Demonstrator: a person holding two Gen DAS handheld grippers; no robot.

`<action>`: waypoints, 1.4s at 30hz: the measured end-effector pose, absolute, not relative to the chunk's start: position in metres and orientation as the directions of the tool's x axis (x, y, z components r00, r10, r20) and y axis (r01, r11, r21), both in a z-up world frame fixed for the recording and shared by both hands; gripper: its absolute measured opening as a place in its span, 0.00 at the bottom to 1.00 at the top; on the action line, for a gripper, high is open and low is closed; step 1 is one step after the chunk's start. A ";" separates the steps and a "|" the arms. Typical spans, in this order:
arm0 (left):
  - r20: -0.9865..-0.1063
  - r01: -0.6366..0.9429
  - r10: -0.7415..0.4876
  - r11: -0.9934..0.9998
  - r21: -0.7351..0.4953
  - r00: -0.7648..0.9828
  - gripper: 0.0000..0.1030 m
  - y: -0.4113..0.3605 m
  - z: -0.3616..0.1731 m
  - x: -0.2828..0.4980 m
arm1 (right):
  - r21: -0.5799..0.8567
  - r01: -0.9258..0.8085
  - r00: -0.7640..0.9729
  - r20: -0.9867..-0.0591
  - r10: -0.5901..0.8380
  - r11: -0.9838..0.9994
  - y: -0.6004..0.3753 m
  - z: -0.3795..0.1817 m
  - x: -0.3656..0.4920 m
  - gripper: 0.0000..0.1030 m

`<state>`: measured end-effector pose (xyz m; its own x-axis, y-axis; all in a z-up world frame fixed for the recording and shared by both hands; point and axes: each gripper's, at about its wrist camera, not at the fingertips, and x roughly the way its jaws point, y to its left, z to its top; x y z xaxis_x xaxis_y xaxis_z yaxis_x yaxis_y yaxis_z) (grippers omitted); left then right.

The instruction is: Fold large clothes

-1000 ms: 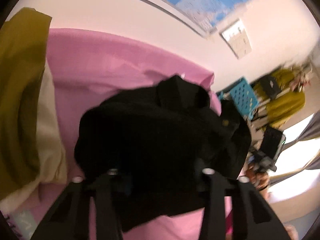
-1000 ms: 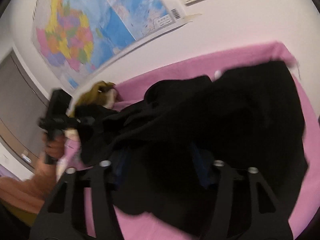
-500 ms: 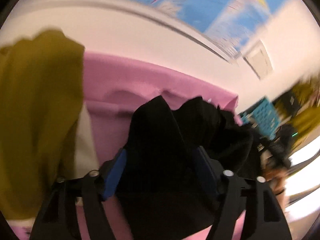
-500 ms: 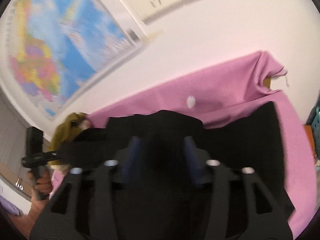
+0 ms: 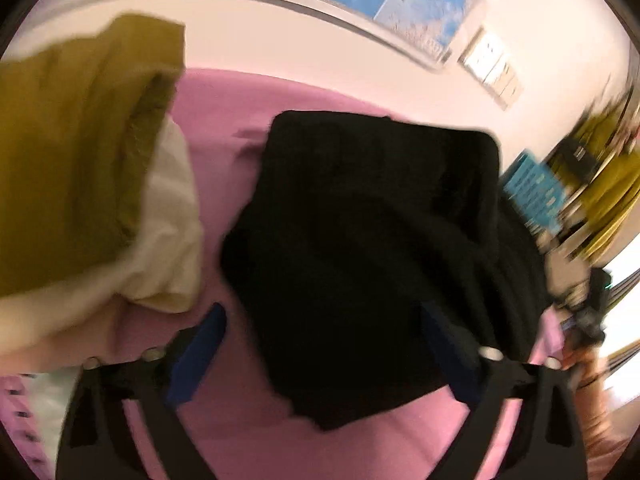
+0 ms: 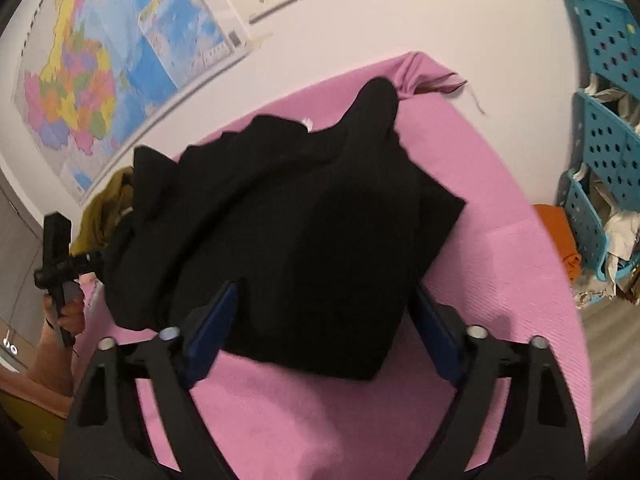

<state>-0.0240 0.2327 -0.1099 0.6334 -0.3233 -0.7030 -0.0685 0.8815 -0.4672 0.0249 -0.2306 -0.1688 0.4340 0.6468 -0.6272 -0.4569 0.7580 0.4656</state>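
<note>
A black garment (image 5: 360, 240) lies in a folded heap on the pink-covered table (image 5: 224, 120). My left gripper (image 5: 322, 312) straddles the heap's near edge. Its jaws are closing, with the garment between the blue pads (image 5: 200, 344); pink cloth shows beside the left pad. In the right wrist view the same black garment (image 6: 300, 220) fills the middle. My right gripper (image 6: 324, 288) stands over its near end, jaws opening, the garment between the pads without being pinched. A hand holds the left gripper (image 6: 56, 256) at the table's left edge.
An olive garment (image 5: 72, 160) lies on a cream one (image 5: 168, 240) to the left of the black heap. Blue perforated baskets (image 6: 608, 120) and an orange cloth (image 6: 560, 236) stand beyond the table's right edge. A map (image 6: 100, 60) and sockets hang on the wall behind.
Both grippers were shut on the black garment and have let it go, their jaws now wide. The garment has dropped onto the pink cloth as a folded heap. Both hands have moved lower.
</note>
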 end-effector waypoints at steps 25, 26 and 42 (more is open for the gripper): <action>-0.694 -0.006 -0.184 0.965 -0.262 0.696 0.68 0.187 -0.035 -0.088 | 0.309 -0.569 0.543 -0.555 0.631 0.762 -0.225 -0.078 -0.027 0.60; -0.700 0.018 -0.189 0.969 -0.245 0.689 0.70 0.180 -0.032 -0.078 | 0.294 -0.598 0.519 -0.566 0.640 0.745 -0.208 -0.078 -0.023 0.60; -0.780 -0.023 -0.101 0.989 -0.146 0.617 0.09 0.157 -0.054 0.013 | 0.362 -0.560 0.513 -0.555 0.655 0.745 -0.155 -0.082 0.061 0.01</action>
